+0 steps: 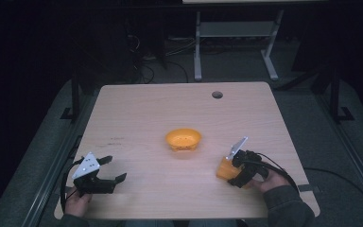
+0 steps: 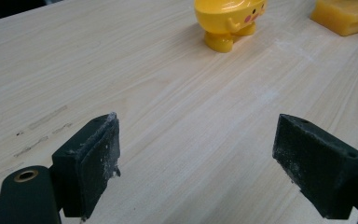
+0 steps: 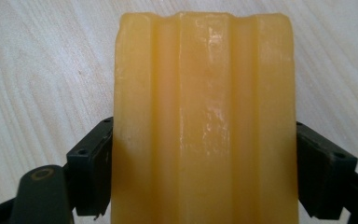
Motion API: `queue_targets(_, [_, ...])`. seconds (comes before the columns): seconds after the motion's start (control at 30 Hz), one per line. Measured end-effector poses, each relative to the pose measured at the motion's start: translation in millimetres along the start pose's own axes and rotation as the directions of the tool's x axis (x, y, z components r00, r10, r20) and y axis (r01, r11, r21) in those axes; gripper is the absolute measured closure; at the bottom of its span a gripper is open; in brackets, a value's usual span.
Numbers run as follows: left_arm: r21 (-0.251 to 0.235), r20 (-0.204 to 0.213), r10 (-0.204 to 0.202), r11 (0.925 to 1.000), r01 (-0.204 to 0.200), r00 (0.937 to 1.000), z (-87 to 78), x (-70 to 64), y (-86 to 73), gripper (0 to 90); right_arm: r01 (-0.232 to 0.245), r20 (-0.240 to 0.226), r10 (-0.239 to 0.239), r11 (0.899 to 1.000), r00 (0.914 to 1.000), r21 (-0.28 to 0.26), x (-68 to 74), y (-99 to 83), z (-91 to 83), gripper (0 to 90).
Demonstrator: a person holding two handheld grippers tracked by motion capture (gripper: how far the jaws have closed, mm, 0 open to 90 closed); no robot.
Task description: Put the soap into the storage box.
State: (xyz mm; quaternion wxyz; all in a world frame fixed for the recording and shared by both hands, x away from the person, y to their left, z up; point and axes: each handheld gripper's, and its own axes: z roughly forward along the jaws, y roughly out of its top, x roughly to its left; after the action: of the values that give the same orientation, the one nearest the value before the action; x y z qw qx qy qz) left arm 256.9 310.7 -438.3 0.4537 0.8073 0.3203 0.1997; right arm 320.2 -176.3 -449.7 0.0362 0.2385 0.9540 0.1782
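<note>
The light wood worktop [image 1: 137,113] carries two yellow-orange items. A small bowl [image 1: 183,139] with an open top stands near the middle; seen from the left gripper view it has stubby feet and a pink cheek mark on its side, so it may be a toy figure, though the top is cut off there.

The right gripper [image 1: 237,171], held by a person's right hand [image 1: 269,179] at the near right of the worktop, has its jaws pressed against both sides of a yellow block [image 3: 203,121]. The right gripper view shows the block between the two black jaws, its upper face ribbed lengthwise with a raised centre band. In the high view the block [image 1: 225,169] sits low at the worktop, just left of the gripper body; whether it rests on the surface or is lifted slightly cannot be told.

The left gripper [image 1: 113,171] lies at the near left corner area, in the left hand [image 1: 78,202]. Its jaws stand wide apart with bare wood between them, holding nothing. White dust marks the left jaw pad.

A round cable hole [image 1: 217,94] sits near the far edge.
</note>
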Motion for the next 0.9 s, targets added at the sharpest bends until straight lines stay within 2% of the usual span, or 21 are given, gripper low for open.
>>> queue_targets(0.4, [0.0, 0.002, 0.008, 1.0, -0.008, 1.0, 0.5, -0.3, 0.2, 14.3, 0.02, 0.018, -0.02, 1.0, 0.9996, -0.021, 2.3, -2.2, -0.7, 20.4])
queue_targets(0.6, [0.001, 0.001, 0.001, 1.0, -0.001, 1.0, 0.0, -0.2, 0.3, 14.3, 0.047, 0.031, -0.047, 0.999, 0.9984, -0.018, 3.7, -1.3, -1.2, 20.5])
queue_targets(0.9, [-0.001, 0.0, 0.003, 1.0, -0.003, 1.0, -0.6, -0.2, 0.5, 14.3, 0.059, 0.049, -0.057, 0.997, 0.9971, -0.04, 3.4, 5.6, -12.2, 20.6])
